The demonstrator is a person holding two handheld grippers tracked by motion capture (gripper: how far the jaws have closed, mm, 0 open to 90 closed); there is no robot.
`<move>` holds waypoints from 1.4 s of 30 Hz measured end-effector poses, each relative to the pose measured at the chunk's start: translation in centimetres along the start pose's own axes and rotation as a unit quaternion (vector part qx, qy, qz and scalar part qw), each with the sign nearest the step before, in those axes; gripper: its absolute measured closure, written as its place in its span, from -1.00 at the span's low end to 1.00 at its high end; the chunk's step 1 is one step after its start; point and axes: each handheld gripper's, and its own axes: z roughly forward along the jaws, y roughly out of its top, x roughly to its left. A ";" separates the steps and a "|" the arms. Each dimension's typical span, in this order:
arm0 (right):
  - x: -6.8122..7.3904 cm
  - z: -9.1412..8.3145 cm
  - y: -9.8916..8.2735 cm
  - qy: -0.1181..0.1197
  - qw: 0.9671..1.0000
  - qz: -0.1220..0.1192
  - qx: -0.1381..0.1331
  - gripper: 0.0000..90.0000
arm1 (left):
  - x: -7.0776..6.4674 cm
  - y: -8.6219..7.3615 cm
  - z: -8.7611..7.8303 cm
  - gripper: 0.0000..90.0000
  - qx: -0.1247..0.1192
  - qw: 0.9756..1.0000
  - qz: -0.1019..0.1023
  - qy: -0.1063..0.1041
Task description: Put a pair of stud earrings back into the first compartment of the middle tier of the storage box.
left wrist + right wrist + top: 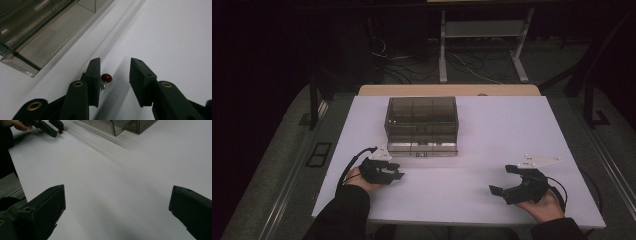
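Fingers [93,80] parted, red bead [106,77] between (touching one)

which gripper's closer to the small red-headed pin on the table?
Left. The left gripper is open with the red-headed pin between its jaws, beside one pad. The right gripper rests open far across the table.

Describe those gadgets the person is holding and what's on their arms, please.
Each hand holds a black gripper: left gripper, right gripper. Each has two blocky jaws, brass-coloured rivets at the joints, a pale three-cornered plate on top and a trailing black cable. The sleeves are dark.
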 end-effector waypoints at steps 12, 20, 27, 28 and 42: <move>0.0 0.0 0.0 0.004 1.000 -0.001 -0.001 -0.99 | 0.4 -0.3 0.0 0.73 0.006 1.000 -0.006 0.006; 0.1 0.0 0.0 0.005 1.000 0.000 0.000 -0.99 | 0.4 -0.3 0.0 0.74 0.009 1.000 -0.012 0.004; 0.1 0.0 0.0 0.004 1.000 0.000 0.001 -0.99 | 0.2 -0.1 -0.4 0.74 0.005 1.000 -0.016 -0.008; 0.1 0.0 0.0 0.004 1.000 0.000 0.001 -0.99 | 0.1 0.0 -0.5 0.74 0.005 1.000 -0.017 -0.011; 0.0 -0.1 0.0 0.004 1.000 0.002 -0.001 -0.99 | -0.5 2.4 -2.8 0.74 0.013 0.999 0.002 -0.038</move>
